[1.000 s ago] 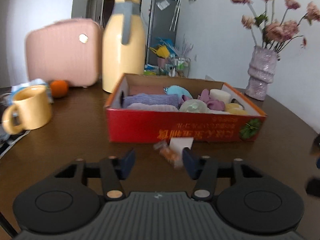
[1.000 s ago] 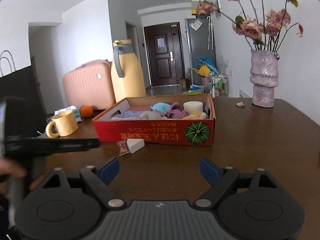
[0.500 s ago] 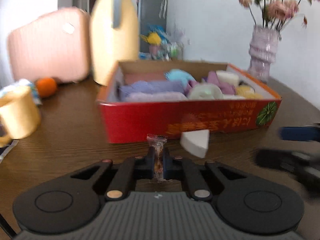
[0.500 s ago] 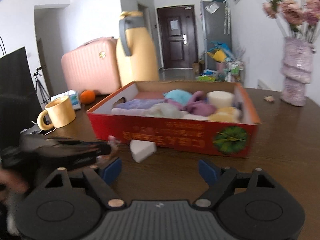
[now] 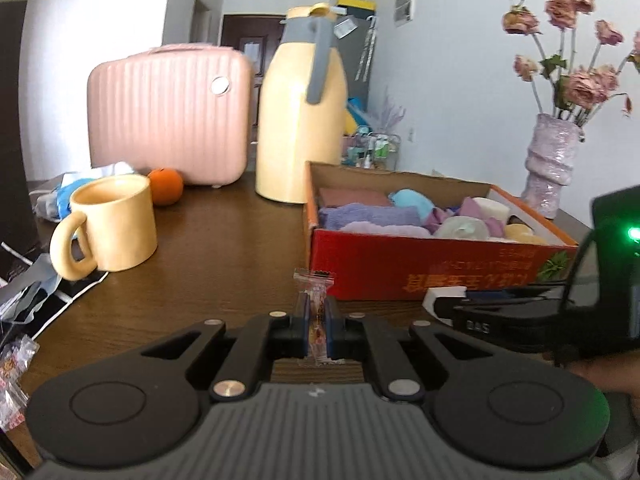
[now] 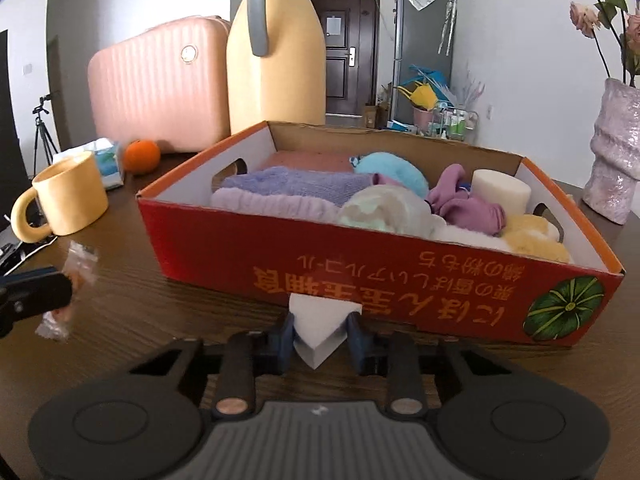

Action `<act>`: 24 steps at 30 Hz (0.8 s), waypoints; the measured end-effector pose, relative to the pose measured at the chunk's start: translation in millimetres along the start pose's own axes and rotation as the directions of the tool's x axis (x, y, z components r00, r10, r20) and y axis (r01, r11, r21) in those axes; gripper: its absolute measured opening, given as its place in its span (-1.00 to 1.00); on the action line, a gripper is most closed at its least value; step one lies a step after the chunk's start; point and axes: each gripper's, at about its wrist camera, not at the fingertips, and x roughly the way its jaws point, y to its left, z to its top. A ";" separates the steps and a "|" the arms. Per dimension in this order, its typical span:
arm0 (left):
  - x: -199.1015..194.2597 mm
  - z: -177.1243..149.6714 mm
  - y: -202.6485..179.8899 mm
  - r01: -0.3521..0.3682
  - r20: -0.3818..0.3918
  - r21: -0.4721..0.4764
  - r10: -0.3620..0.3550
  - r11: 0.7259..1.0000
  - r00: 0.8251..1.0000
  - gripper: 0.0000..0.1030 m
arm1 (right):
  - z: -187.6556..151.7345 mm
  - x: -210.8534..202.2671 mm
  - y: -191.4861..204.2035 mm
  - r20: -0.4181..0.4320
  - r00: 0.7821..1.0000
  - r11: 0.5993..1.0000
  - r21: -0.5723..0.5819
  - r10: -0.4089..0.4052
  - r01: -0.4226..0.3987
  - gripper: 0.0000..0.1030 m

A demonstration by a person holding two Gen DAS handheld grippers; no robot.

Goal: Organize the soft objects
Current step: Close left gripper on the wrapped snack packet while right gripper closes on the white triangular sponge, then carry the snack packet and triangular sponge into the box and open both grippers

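My left gripper [image 5: 316, 334] is shut on a clear-wrapped candy [image 5: 314, 292] and holds it above the table, left of the red cardboard box [image 5: 420, 272]. The candy also shows at the left of the right wrist view [image 6: 80, 266]. My right gripper [image 6: 320, 338] is shut on a white wedge sponge [image 6: 320, 320] right in front of the box's red front wall [image 6: 360, 268]. The box holds several soft things: purple towels [image 6: 280, 188], a blue plush [image 6: 392, 172], a white cylinder sponge [image 6: 500, 196]. In the left wrist view the right gripper [image 5: 452, 306] holds the sponge [image 5: 442, 294].
A yellow mug [image 5: 112, 228], an orange [image 5: 166, 186], a pink case [image 5: 168, 112] and a yellow jug [image 5: 300, 120] stand left of and behind the box. A pink vase with flowers [image 5: 552, 164] stands at the right. Wrapped candies [image 5: 12, 380] lie at the table's left edge.
My left gripper closed on the candy and carried it left, away from the sponge. My right gripper moved in toward the box and closed on the white sponge.
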 end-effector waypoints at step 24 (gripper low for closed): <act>-102.4 -44.9 -54.9 0.128 0.031 0.071 -0.131 0.989 0.991 -0.85 | -112.7 -248.2 -46.3 0.254 0.964 0.996 -0.026 -0.078 0.087 -0.61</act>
